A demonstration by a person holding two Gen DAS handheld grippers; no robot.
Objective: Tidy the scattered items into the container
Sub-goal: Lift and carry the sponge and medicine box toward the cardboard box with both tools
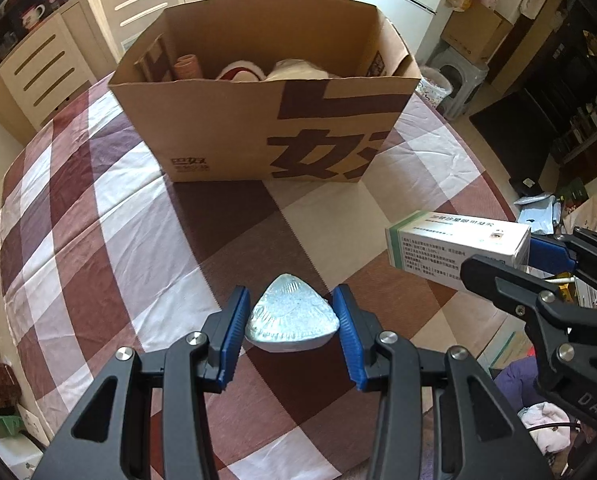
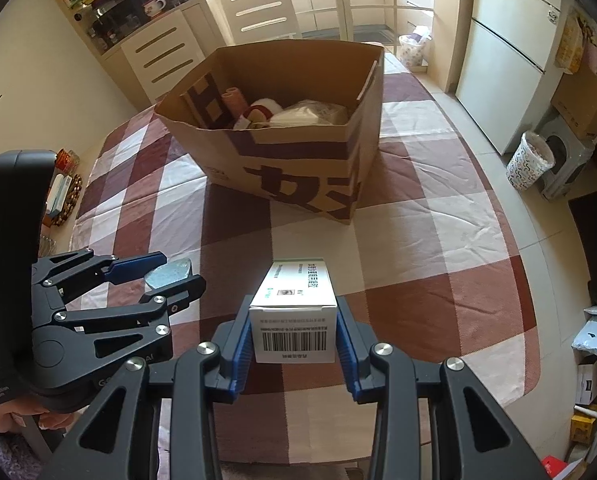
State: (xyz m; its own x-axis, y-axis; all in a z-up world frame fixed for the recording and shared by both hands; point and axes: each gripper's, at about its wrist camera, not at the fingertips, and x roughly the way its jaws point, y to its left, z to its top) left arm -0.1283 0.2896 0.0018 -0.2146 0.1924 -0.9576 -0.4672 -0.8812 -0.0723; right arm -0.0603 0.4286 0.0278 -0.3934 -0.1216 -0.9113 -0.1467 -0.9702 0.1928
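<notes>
My left gripper is shut on a silvery triangular foil packet, held above the checked tablecloth. In the right wrist view the same packet shows between the left gripper's blue pads. My right gripper is shut on a white and green medicine box with a barcode facing me; in the left wrist view that box hangs at the right. An open cardboard box stands farther back on the table, holding a rolled tube, a red and white item and a pale bag.
The round table carries a brown, purple and white checked cloth. Cream drawers and chairs stand behind the box, a white fridge at the right. A patterned bin and floor clutter lie right of the table.
</notes>
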